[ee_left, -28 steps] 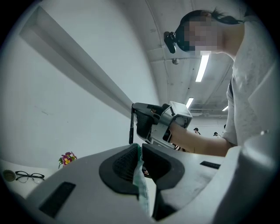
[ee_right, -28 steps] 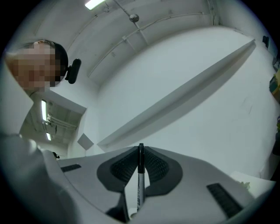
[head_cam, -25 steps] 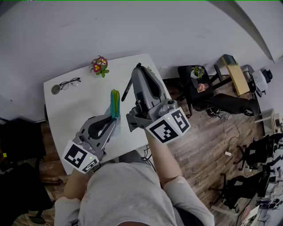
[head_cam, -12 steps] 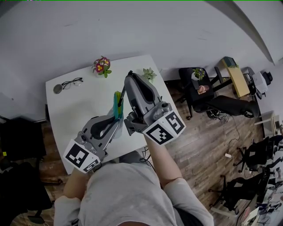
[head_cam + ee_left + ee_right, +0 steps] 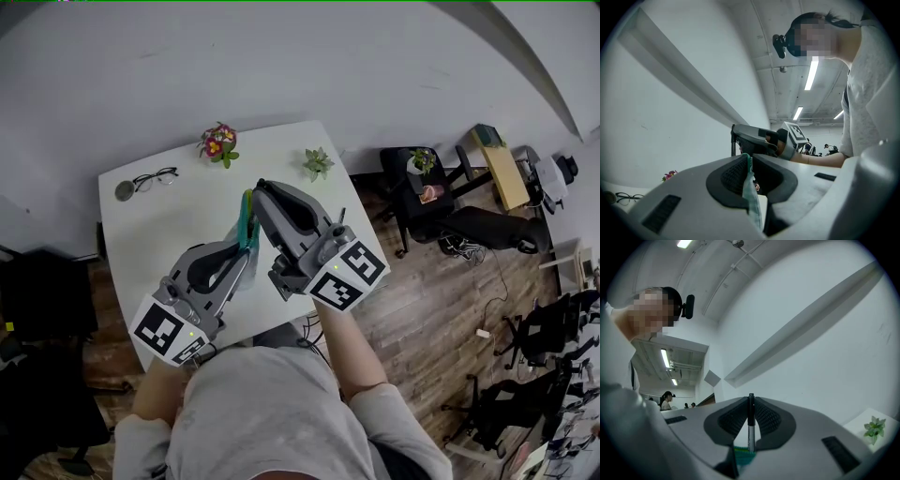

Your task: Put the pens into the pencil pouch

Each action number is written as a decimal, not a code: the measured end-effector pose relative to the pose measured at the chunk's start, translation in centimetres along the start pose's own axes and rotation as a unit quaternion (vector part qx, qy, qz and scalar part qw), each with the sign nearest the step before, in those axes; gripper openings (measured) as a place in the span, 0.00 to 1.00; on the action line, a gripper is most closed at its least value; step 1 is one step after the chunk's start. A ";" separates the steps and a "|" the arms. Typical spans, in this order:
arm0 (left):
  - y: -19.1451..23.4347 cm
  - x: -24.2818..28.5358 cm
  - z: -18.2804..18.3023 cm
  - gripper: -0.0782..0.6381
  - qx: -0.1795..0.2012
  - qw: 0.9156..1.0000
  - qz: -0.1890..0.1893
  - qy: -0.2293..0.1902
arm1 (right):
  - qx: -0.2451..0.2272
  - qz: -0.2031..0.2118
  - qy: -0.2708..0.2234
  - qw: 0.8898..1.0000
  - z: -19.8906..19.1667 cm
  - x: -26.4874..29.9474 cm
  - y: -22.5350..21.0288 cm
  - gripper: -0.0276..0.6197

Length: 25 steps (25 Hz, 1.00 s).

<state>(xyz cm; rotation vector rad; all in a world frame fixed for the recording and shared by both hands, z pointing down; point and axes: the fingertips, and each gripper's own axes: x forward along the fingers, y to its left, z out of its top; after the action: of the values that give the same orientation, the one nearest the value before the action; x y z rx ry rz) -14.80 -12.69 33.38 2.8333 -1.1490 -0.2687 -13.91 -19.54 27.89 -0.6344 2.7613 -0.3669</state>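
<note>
**A:** Head view. Where is the pouch?

**B:** The pouch (image 5: pixel 245 214) stands on edge above the desk (image 5: pixel 159 225), green rim up. The left tool (image 5: pixel 246 251) has its jaws narrow, pinching the pouch's near side. I judge that keeps the mouth raised and steady. The right tool (image 5: pixel 261 187) hangs just above the pouch's rim. What it carries is too small to tell from here.

**A:** Anything else?

**B:** Glasses (image 5: pixel 150 177), flowers (image 5: pixel 217 142) and a small plant (image 5: pixel 318 163) sit well beyond the pouch on its far side. They're out of the way.

**A:** Left tool view?

**B:** The pads are nearly together on the pouch's thin fabric edge, and the cloth hangs down between them. The right tool sits just past the pouch and higher.

**A:** Right tool view?

**B:** The jaws are clamped on a pen (image 5: pixel 750 420). It stands upright, with its lower end meeting the pouch's green rim directly below. It's probably held vertical so it slides straight in. I can't tell whether the tip has entered the mouth. The pen isn't released.
</note>
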 end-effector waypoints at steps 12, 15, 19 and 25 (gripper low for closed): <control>0.6 -0.7 0.6 0.18 0.004 1.000 0.005 -0.005 | -0.046 0.011 0.073 0.996 -3.1 0.1 1.3 0.14; 0.7 -0.9 0.7 0.18 0.004 1.000 0.007 -0.005 | -0.055 -0.001 0.068 0.996 -2.7 -0.1 1.3 0.14; 0.7 -1.5 0.7 0.18 0.006 1.000 0.011 -0.004 | -0.085 -0.037 0.064 0.994 -2.5 -1.1 0.7 0.13; 1.1 -2.1 0.5 0.18 0.008 1.000 0.016 0.001 | -0.123 -0.124 0.066 0.982 -3.2 -4.0 -1.5 0.12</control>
<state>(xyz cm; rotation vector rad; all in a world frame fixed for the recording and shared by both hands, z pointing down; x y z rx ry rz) -17.15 -12.00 33.28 2.8247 -1.2003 -0.2567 -10.89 -18.40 32.16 -1.0577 2.8849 -0.1213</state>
